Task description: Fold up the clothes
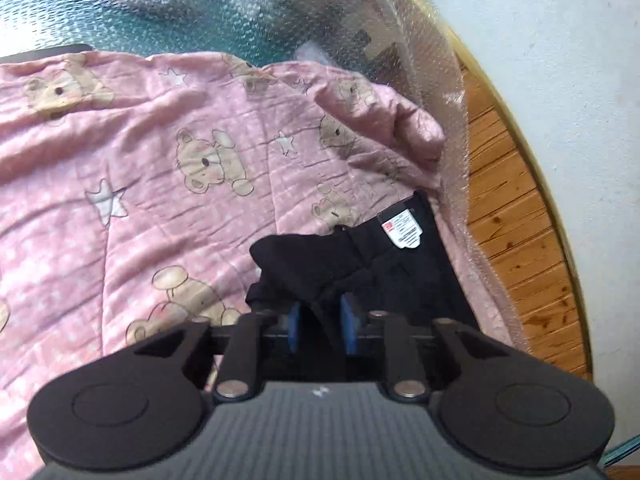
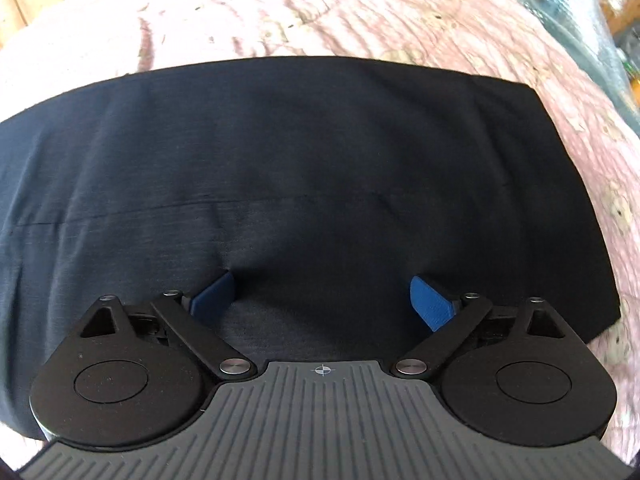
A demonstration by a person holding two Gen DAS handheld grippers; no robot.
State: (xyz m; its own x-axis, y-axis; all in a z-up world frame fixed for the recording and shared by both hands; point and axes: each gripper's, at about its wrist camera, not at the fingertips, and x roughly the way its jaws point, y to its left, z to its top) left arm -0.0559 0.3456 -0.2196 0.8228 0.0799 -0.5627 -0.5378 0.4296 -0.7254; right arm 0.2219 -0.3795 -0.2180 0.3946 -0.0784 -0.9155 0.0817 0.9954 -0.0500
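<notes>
The left tongs (image 1: pixel 322 326) were narrowed onto a bunched fold of the black garment (image 1: pixel 360 264), its 2 blue pads (image 1: pixel 294 328) pinching the cloth. The right tongs (image 2: pixel 322 300) stood wide, pads pressed down on the same garment (image 2: pixel 300 168), gripping nothing. It lay spread flat on a pink teddy-bear quilt (image 1: pixel 140 168). A white label (image 1: pixel 402 229) with a red square showed on the garment; its print was too small to read.

1 black garment (image 2: pixel 304 152), 1 pink quilt (image 1: pixel 140 184) (bear print), 2 grippers.
</notes>
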